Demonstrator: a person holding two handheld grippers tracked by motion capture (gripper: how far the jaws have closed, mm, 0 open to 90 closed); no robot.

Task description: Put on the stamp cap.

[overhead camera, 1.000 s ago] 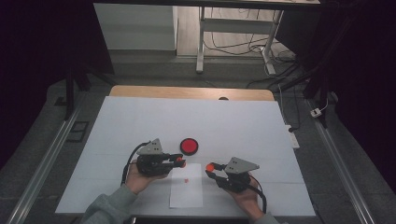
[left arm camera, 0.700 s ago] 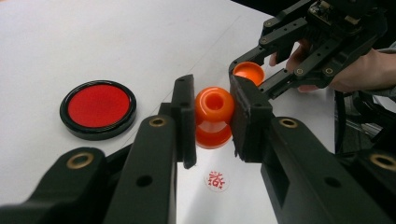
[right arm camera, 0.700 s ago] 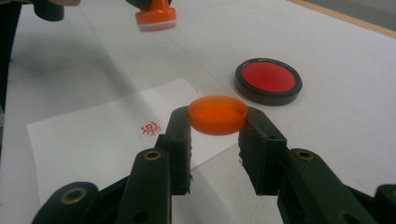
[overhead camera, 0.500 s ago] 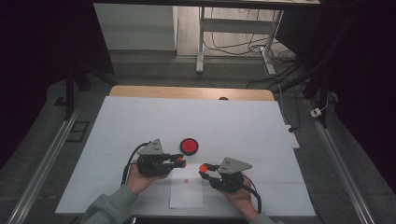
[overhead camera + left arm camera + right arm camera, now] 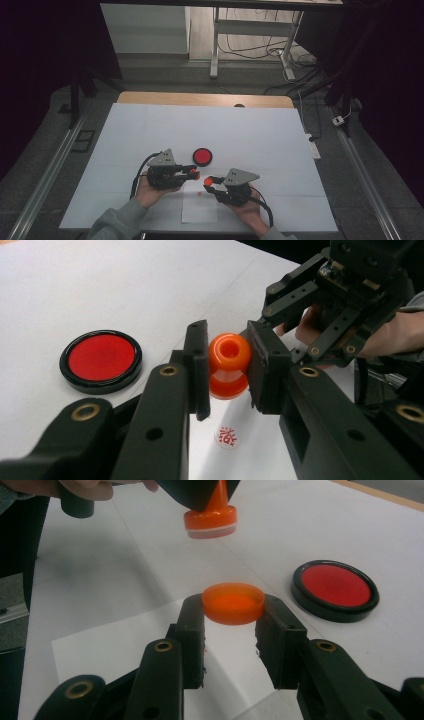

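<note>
Stamp (image 5: 228,365) sits clamped in the left gripper (image 5: 192,172) above the paper (image 5: 199,214), its cap (image 5: 233,602) pinched in the right gripper (image 5: 210,181) just at 4 o'clock of it; a red mark (image 5: 227,435) is already printed, so I'd judge stamping done and recapping left. Left gripper view shows the mark directly under the stamp and the ink pad (image 5: 101,360) at 9 o'clock. Right gripper view adds the stamp's underside at 12 o'clock above the open cap, with the pad at 3 o'clock.

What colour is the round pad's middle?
Red, inside a black rim, on the ink pad; clearest in the right gripper view.
</note>
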